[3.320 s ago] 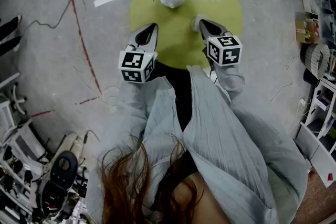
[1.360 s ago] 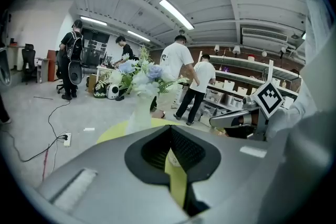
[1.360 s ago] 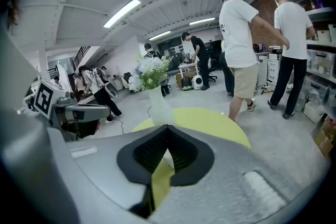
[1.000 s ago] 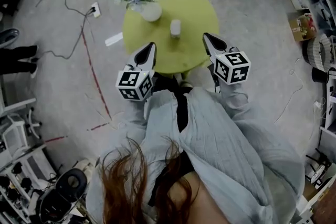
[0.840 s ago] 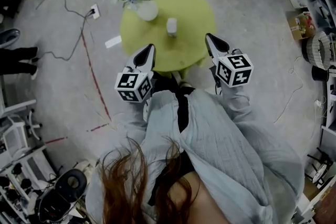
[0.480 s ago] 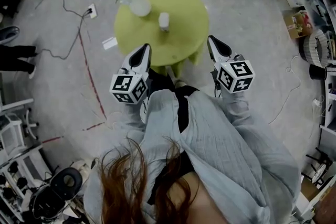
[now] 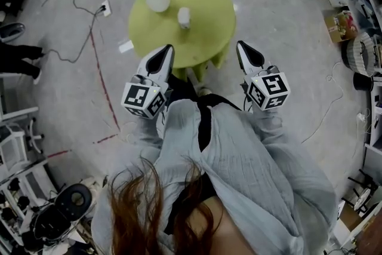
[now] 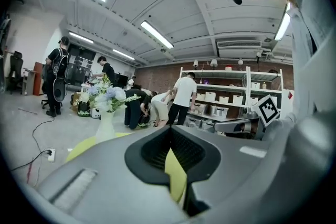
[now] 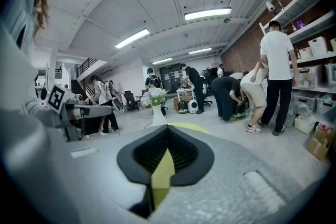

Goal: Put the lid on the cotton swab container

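Stepped back from table (image 7: 210, 27); swab container (image 7: 184, 17) now beyond reach. Left tool (image 7: 162, 57) and right tool (image 7: 248, 55) closed, empty.

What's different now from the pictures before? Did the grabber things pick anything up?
The person backed away: the green table sits farther off, and the left gripper and right gripper, which hung over its middle, now hang at its near edge. Nothing was picked up or let go; both sets of jaws are together and empty. The cotton swab container and flower vase stayed on the table.
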A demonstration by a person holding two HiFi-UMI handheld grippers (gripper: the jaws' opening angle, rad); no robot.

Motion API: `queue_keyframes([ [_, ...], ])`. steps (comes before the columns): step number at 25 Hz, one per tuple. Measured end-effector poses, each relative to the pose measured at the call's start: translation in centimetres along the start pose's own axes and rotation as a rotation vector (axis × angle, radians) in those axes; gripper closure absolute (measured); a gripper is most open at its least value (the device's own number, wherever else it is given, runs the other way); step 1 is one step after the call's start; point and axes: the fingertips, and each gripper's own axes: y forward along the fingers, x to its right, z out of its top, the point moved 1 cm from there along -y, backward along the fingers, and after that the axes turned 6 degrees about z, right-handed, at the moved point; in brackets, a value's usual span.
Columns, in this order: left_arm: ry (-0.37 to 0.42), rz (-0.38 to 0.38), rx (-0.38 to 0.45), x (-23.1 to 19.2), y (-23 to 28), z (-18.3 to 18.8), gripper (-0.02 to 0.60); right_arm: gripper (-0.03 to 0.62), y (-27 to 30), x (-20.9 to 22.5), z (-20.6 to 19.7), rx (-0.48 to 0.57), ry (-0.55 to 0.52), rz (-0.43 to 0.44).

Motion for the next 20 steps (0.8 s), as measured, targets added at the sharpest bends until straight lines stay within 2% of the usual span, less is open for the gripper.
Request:
queue_keyframes([
  [7, 0.012, 0.007, -0.028, 1.0, 0.4, -0.4, 0.561, 0.592, 0.9, -1.5, -0.3, -0.026, -0.029, 0.046],
  [20, 0.002, 0.022, -0.035, 0.3, 0.6, -0.7, 0.561, 0.592, 1.0, -1.5, -0.4, -0.046, -0.023, 0.022],
])
